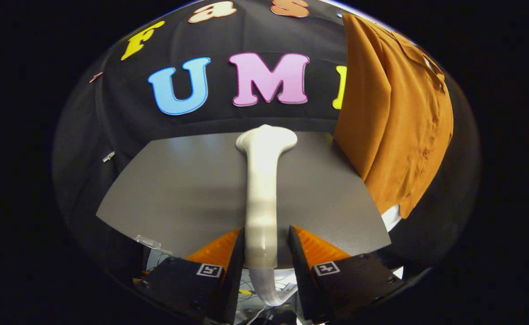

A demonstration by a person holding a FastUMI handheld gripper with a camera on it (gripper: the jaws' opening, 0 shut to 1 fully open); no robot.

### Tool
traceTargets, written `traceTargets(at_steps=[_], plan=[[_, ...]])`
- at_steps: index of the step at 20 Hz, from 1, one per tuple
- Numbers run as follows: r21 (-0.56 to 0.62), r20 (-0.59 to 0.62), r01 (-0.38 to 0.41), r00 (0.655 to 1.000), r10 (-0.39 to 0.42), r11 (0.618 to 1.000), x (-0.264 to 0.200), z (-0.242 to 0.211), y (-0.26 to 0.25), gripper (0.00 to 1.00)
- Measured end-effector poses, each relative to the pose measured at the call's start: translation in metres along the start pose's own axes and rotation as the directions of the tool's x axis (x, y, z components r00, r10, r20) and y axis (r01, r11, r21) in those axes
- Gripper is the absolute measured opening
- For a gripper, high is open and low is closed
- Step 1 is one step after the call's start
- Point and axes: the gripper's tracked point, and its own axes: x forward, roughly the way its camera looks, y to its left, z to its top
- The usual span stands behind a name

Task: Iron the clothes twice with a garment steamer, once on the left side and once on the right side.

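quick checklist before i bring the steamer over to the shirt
1. Grip: the tool has both fingers against the handle of the white steamer, one on each side: ok.
2. Steamer direction: its head points ahead over the grey table, not yet toward the orange shirt: not ok.
3. Shirt position: it hangs beyond and to the right of the steamer head, in front of the booth wall: ok.
4. Contact: steamer head sits apart from the shirt: not ok yet.
5. Hose: it runs down behind the fingers; whether it has slack: cannot tell.
6. Steam on: cannot tell.
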Motion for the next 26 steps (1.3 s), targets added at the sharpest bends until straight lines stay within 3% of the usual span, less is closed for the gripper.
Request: traceTargets(at_steps=[1,3,4,5,7,10,18,26], plan=[[-0.018,0.018,0.003,1.000,-0.002,1.000,-0.001,0.003,0.001,0.41],[-0.048,0.002,0.017,1.000,-0.017,0.999,-0.002,-0.002,-0.002,0.39],[-0.032,-0.013,0.023,1.000,-0.023,0.999,-0.009,-0.001,-0.003,0.39],[-0.009,-0.017,0.029,0.999,-0.029,1.000,-0.004,0.000,-0.003,0.32],[0.011,-0.027,0.021,0.999,-0.021,1.000,-0.004,0.000,-0.001,0.32],[0.067,0.025,0.003,1.000,-0.005,0.998,-0.012,0.005,-0.004,0.24],[0.049,0.214,-0.046,0.976,0.035,0.998,-0.060,0.015,-0.002,0.24],[0.077,0.373,-0.028,0.928,-0.003,0.997,-0.135,0.033,-0.072,0.24]])
